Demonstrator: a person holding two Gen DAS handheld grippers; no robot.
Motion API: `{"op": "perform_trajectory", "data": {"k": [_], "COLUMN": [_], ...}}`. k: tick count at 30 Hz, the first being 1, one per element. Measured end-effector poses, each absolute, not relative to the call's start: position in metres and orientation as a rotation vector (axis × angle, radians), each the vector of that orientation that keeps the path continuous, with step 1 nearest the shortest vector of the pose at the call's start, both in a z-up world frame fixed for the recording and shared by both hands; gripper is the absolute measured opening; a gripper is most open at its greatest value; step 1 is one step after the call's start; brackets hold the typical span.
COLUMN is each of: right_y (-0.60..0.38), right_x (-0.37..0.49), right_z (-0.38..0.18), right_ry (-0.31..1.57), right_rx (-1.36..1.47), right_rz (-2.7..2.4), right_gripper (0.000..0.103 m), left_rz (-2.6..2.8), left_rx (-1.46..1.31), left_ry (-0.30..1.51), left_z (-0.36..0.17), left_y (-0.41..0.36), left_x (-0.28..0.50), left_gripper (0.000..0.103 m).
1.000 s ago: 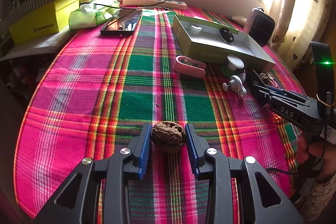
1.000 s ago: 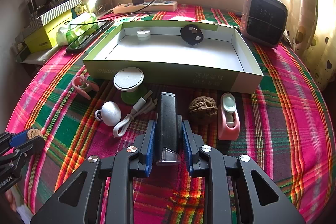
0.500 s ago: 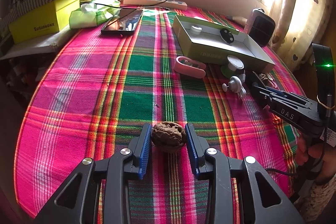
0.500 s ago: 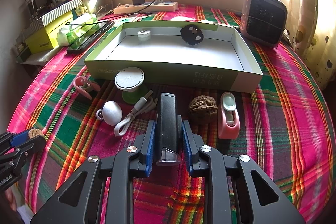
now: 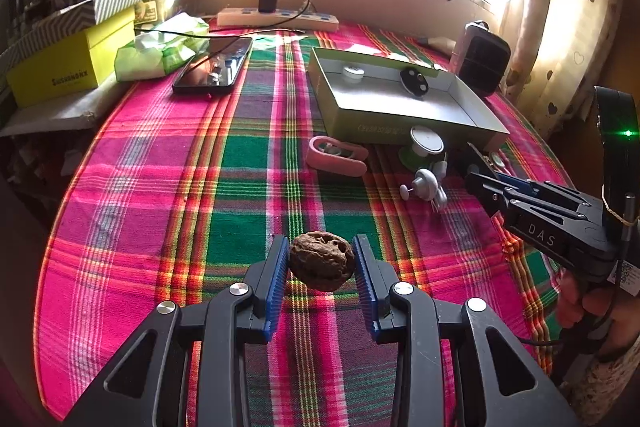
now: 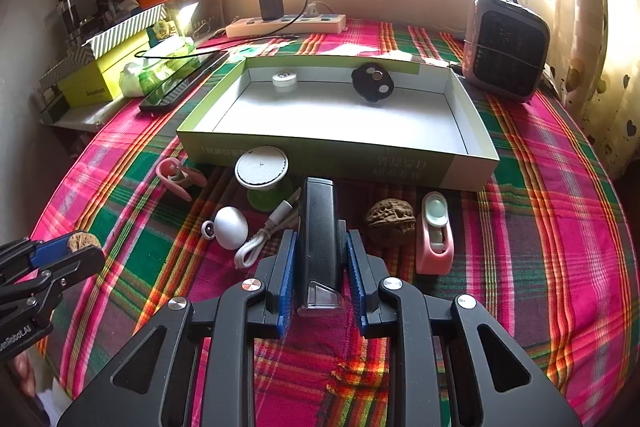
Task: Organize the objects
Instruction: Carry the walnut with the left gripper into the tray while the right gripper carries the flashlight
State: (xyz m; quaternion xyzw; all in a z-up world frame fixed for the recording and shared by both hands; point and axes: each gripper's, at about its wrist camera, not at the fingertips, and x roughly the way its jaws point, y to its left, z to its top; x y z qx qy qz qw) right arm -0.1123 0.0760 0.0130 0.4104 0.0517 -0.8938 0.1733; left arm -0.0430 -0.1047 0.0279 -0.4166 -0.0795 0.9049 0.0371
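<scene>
A brown walnut (image 5: 322,261) sits between the blue pads of my left gripper (image 5: 322,263), which is shut on it just over the plaid tablecloth. My right gripper (image 6: 322,253) is shut on a black oblong device (image 6: 318,227) with a clear end, lying lengthways between its fingers. Ahead of it stands the open green box (image 6: 336,157), holding a white cap (image 6: 284,81) and a black disc (image 6: 372,83). A second walnut (image 6: 390,221) lies just right of the device. The left gripper (image 6: 60,255) shows at the left edge of the right wrist view.
In front of the box lie a pink tape dispenser (image 6: 434,239), a white egg-shaped piece (image 6: 230,227), a white cable (image 6: 260,243), a green-and-white spool (image 6: 262,169) and a pink clip (image 6: 176,177). A heater (image 6: 506,47), phone (image 5: 214,67) and power strip (image 6: 286,23) sit farther back.
</scene>
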Motion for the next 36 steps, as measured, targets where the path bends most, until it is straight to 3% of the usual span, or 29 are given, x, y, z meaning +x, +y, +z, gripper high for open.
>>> {"op": "perform_trajectory", "data": {"k": [36], "right_y": [0.101], "right_x": [-0.183], "right_z": [0.045], "right_ry": [0.095], "right_rx": [1.176], "right_rz": [-2.552], "right_gripper": [0.025], "left_rz": [2.683], "left_rx": [-1.192], "left_ry": [-0.163], "left_z": [0.068], "left_y": [-0.053], "left_x": [-0.165], "left_gripper": [0.030]}}
